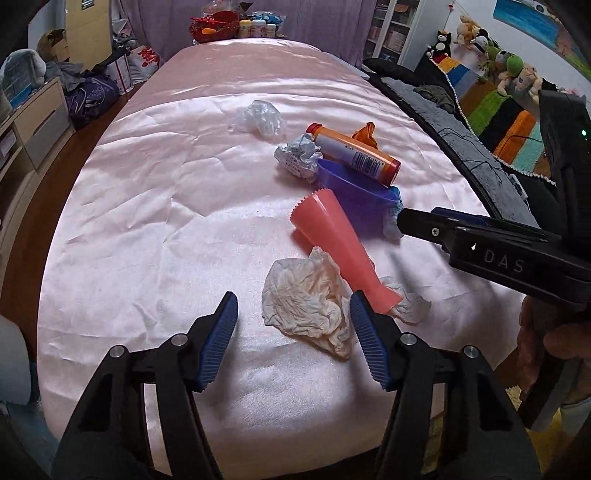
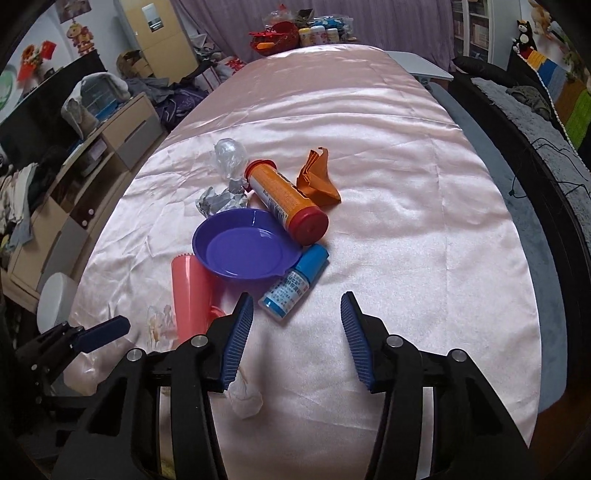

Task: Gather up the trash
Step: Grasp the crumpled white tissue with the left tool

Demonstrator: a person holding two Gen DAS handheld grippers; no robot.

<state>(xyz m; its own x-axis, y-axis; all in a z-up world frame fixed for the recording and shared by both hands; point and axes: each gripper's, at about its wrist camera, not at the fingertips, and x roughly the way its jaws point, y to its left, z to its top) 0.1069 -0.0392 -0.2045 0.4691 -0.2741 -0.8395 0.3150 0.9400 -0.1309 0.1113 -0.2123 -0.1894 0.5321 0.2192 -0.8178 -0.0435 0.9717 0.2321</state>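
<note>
On the pink satin cloth lies a crumpled white tissue (image 1: 312, 299), just ahead of my open left gripper (image 1: 291, 314), close to its right finger. A pink cup (image 1: 341, 249) lies on its side over it. Further off are a purple dish (image 2: 242, 245), an orange tube with red caps (image 2: 286, 201), a small blue bottle (image 2: 295, 282), crumpled silver paper (image 2: 219, 199), clear plastic wrap (image 1: 262, 118) and an orange paper scrap (image 2: 317, 177). My right gripper (image 2: 297, 328) is open and empty, near the blue bottle. A small white tissue wad (image 2: 245, 400) lies under its left finger.
The pink-covered table (image 2: 424, 221) runs away from me, with a red basket and jars (image 2: 288, 31) at the far end. Drawers and clutter (image 2: 92, 147) stand on the left. A dark sofa with a striped blanket and soft toys (image 1: 498, 103) is on the right.
</note>
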